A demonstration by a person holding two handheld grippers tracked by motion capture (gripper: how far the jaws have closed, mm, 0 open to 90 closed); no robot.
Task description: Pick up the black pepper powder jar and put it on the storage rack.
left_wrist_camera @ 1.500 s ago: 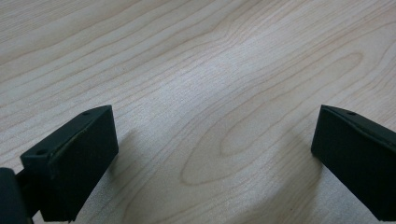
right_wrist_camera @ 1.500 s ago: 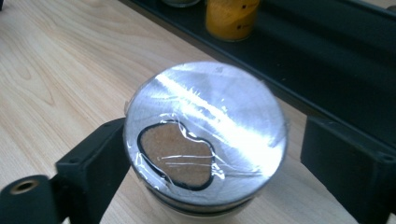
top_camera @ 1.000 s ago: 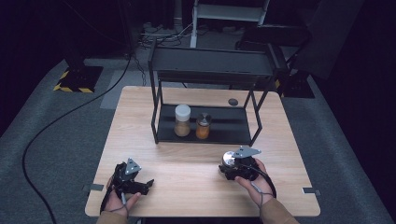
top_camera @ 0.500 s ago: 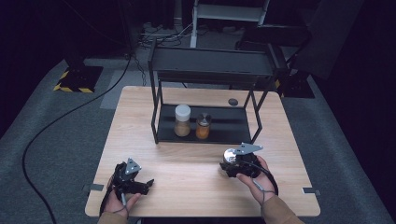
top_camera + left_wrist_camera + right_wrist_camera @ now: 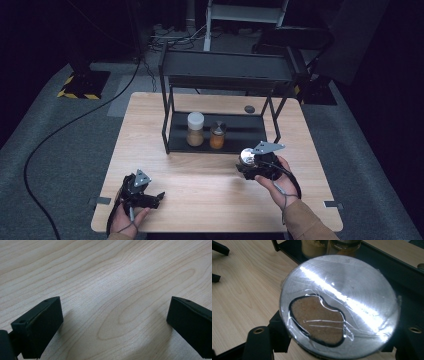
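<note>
Left gripper [image 5: 159, 194] rests low over the table [image 5: 200, 180], jaws wide apart, holding nothing. Two jars [image 5: 195, 129] stand on the black rack's [image 5: 225, 70] lower shelf. Right gripper [image 5: 244, 164] clamps a third, silver-lidded jar [image 5: 339, 306] just before the rack

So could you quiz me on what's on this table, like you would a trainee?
1. True or false: the left tongs hold a jar.
2. How many jars stand on the rack's lower shelf? A) one B) two C) four
3. Fill in: the right tongs grip a jar with a shiny ___ top.

Key: 1 false, they are open over bare table. 2 B, a white-lidded jar and a smaller jar. 3 metal.
</note>
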